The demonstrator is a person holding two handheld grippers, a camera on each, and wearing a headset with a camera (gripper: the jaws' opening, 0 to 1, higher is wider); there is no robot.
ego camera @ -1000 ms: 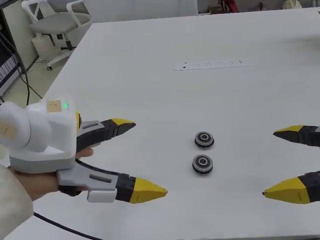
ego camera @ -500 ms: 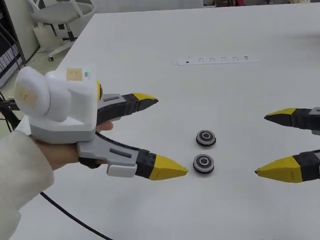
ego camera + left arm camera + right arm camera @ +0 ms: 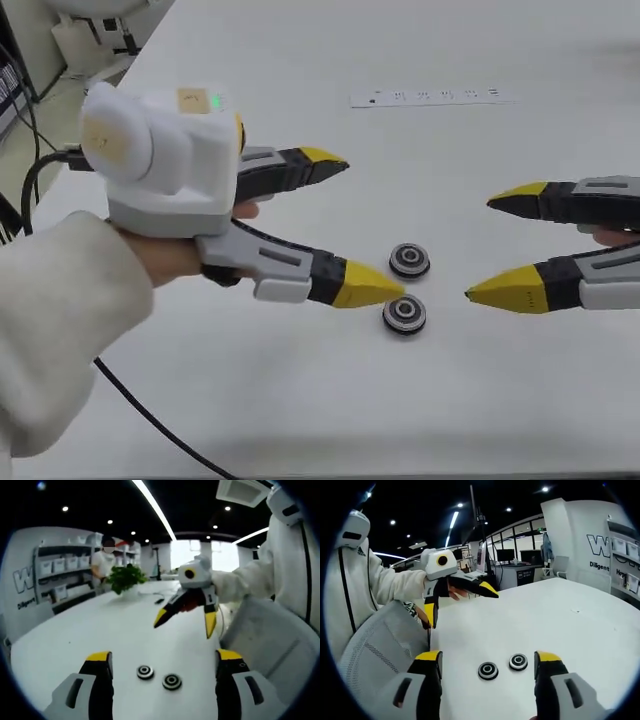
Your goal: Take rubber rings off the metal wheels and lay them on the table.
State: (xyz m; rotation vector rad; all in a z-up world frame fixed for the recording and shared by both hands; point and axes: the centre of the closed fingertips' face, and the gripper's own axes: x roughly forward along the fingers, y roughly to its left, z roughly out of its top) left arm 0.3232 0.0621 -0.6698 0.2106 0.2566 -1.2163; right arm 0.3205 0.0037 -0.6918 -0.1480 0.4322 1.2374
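Two small metal wheels with black rubber rings lie flat on the white table (image 3: 300, 400), one farther (image 3: 409, 259) and one nearer (image 3: 404, 313). My left gripper (image 3: 365, 224) stands open just left of them, its lower yellow fingertip (image 3: 375, 286) close to the nearer wheel. My right gripper (image 3: 481, 249) is open to their right, a little apart. In the left gripper view the wheels (image 3: 145, 671) (image 3: 171, 681) lie ahead between my left gripper's (image 3: 163, 656) jaws. In the right gripper view they (image 3: 518, 662) (image 3: 488, 670) sit between my right gripper's (image 3: 488, 656) jaws. Nothing is held.
A white power strip (image 3: 432, 97) lies flat on the table beyond the wheels. A black cable (image 3: 150, 420) trails from the left gripper along the table's left edge. A potted plant (image 3: 125, 577) stands at the table's far end.
Both grippers have closed in on the wheels from either side, the left one rising and moving right. The wheels have stayed put; the head view has shifted.
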